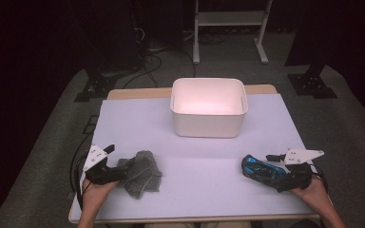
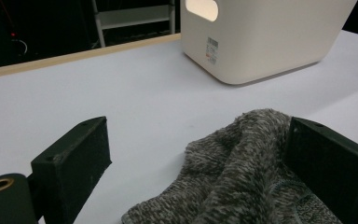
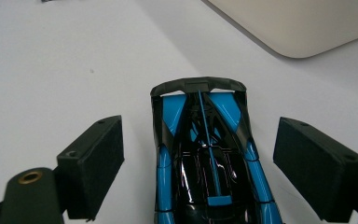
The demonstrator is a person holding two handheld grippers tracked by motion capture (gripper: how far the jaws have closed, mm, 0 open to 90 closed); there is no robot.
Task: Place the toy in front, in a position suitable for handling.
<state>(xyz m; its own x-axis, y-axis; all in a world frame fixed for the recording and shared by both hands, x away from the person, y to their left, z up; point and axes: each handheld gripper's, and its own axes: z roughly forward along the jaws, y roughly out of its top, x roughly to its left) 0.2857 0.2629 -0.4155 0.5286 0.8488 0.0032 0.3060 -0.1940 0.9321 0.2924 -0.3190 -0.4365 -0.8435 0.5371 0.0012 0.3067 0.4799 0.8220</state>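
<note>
The grey cloth (image 2: 242, 172) is a thick, nubbly knit, mottled dark and light, soft and rough to the eye, with a flatter woven band at one edge. The toy car (image 3: 209, 163) has a hard, glossy shell in blue and black that catches small highlights. The white bin (image 1: 208, 107) looks like smooth plastic with a faint satin sheen and a small printed paper label on its wall. The table (image 1: 204, 156) is covered by a matt, pale, even sheet, with a light wooden edge showing at the far side. The pads (image 3: 93, 163) on both grippers are matt black, finely grained like foam or rubber, set beside a brass-coloured metal ring.
</note>
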